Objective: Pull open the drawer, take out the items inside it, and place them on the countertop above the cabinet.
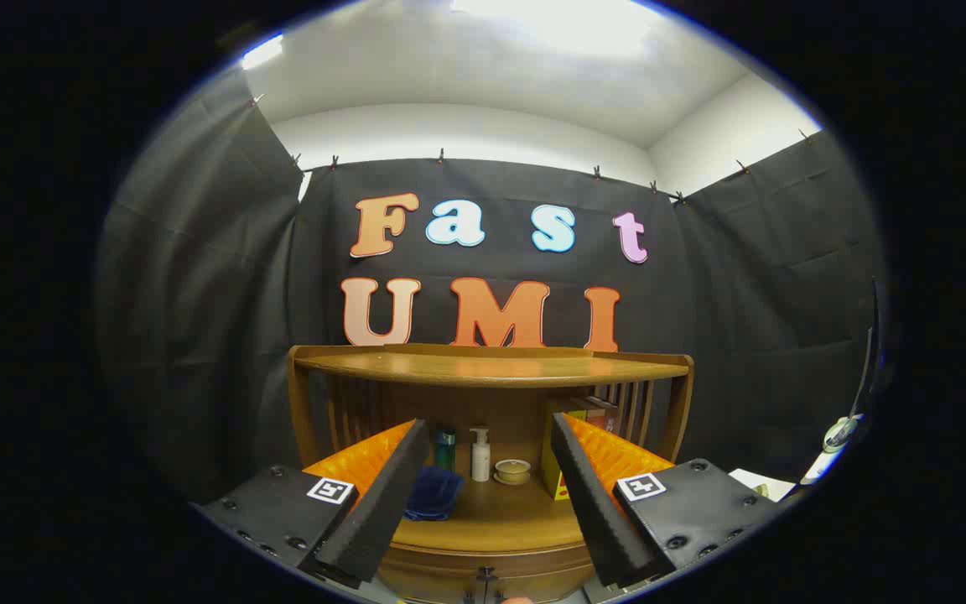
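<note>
A wooden cabinet (491,365) with slatted sides stands straight ahead. Its countertop (495,520) runs between my fingers, under an upper shelf. Below the countertop's front edge sits the drawer front (449,572), closed, with a small dark knob (487,575) low between the finger bases. My gripper (487,424) is open, with nothing between its fingers, and is held just in front of the cabinet. What lies in the drawer is hidden.
On the countertop stand a folded blue cloth (435,493), a green bottle (446,446), a white pump bottle (480,455), a tape roll (512,471) and a yellow box (552,470). A white object (837,434) sits far right.
</note>
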`<state>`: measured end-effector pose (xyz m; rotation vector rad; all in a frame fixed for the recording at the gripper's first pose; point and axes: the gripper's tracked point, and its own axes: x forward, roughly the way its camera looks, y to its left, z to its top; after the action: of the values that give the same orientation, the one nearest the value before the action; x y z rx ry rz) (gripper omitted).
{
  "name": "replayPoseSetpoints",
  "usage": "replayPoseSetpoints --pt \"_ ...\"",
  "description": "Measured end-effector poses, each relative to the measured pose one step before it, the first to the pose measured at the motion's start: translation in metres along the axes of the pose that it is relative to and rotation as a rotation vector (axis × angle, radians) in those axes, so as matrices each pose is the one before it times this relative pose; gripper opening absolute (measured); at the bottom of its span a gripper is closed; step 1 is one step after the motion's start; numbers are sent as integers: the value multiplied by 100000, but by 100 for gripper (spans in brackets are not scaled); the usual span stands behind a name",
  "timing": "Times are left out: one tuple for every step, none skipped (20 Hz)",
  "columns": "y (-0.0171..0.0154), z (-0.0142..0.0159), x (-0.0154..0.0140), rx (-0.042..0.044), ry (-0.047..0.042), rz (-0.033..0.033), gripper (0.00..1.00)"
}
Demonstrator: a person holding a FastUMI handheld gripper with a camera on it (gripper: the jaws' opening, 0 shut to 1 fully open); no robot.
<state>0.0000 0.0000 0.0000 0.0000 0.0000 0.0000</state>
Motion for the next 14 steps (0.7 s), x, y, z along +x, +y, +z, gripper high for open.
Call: replayPoseSetpoints --pt "32 55 17 -126 -63 243 98" --pt "-80 90 17 -175 -298 -85 98" --pt "-88 -32 -121 -171 59 -203 98" --pt "-84 -23 53 -146 242 -7 98" --pt "1 -19 65 30 370 40 98" --pt "-7 -24 24 294 262 255 98" --pt "-28 63 -65 400 -33 21 98" --pt "2 10 99 211 116 46 98" --pt "-82 -21 23 -33 283 -62 98" --pt "18 24 7 -181 148 -43 98" --pt "-14 75 64 -456 19 -36 98" --pt "103 148 -59 -722 -395 510 98" --pt "100 373 -95 -809 -388 -82 98" --pt "-38 174 -28 -466 -343 -315 98"
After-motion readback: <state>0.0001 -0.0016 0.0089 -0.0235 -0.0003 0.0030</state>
